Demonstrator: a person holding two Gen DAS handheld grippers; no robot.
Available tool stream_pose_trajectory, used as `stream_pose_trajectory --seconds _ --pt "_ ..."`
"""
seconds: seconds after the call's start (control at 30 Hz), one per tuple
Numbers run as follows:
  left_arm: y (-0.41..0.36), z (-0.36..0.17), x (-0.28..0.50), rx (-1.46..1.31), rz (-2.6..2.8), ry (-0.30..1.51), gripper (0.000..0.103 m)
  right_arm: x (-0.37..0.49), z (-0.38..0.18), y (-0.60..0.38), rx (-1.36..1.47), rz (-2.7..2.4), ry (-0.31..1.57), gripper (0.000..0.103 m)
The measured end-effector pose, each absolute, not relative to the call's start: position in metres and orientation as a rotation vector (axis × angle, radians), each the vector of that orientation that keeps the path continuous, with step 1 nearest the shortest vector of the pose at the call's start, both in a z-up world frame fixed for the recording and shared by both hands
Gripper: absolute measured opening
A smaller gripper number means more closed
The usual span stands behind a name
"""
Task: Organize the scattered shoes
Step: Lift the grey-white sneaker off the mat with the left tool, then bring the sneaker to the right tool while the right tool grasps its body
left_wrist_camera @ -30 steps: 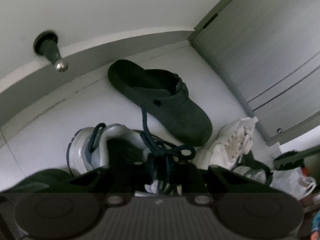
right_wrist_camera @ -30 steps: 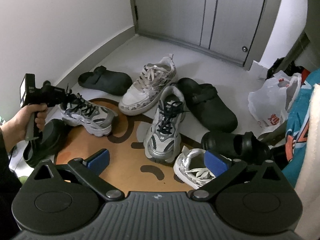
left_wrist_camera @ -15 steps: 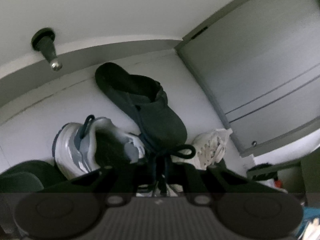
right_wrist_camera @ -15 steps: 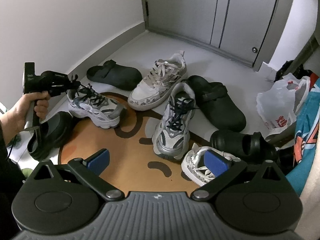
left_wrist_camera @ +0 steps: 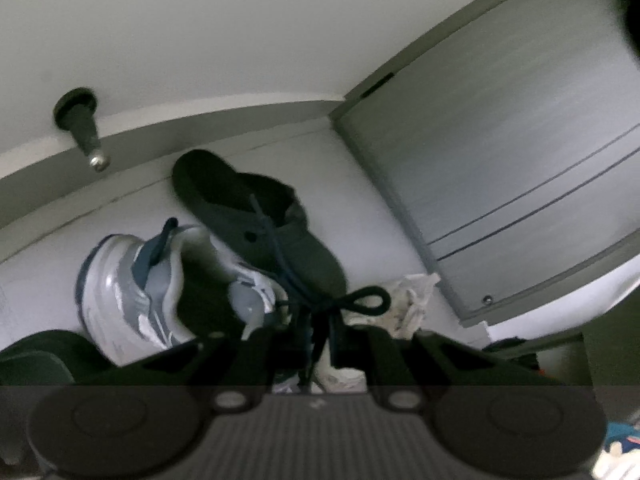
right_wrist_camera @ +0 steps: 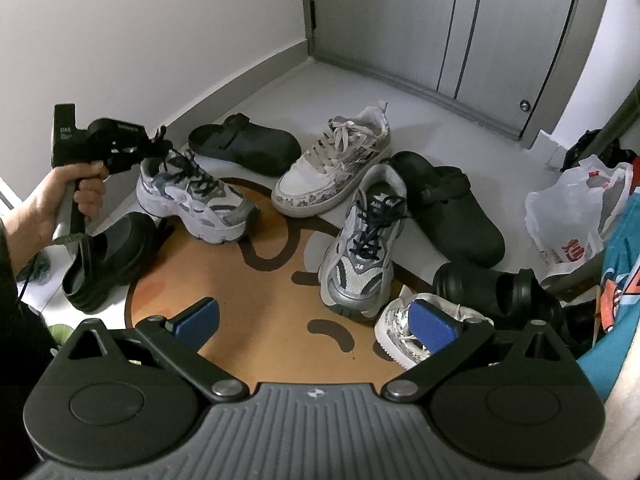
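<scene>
Orange mat takes up the floor with shoes scattered over and around it. Left gripper has its fingers pinched tight on the dark laces of the grey sneaker, heel tipped up at the mat's far-left edge. Right gripper hovers above with fingers spread, nothing between them.

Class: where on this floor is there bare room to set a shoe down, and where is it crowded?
Free: grey floor between the door and the shoes; mat front, near the open right hand-held gripper. Crowded: the mat's far edge, around the white sneaker and black clog.
</scene>
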State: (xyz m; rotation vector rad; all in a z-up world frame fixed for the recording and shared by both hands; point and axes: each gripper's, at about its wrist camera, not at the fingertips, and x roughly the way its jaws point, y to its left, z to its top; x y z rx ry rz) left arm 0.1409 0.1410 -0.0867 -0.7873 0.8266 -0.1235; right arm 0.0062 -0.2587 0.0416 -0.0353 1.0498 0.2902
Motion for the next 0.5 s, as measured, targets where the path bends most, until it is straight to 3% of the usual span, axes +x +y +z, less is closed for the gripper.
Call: stream_pose_trajectory --seconds 0.5 --pt "0.132 -0.049 0.13 -0.783 -0.197 0.8 0.007 0.004 0.036 -0.251 -0.057 0.294 1.066 0.103"
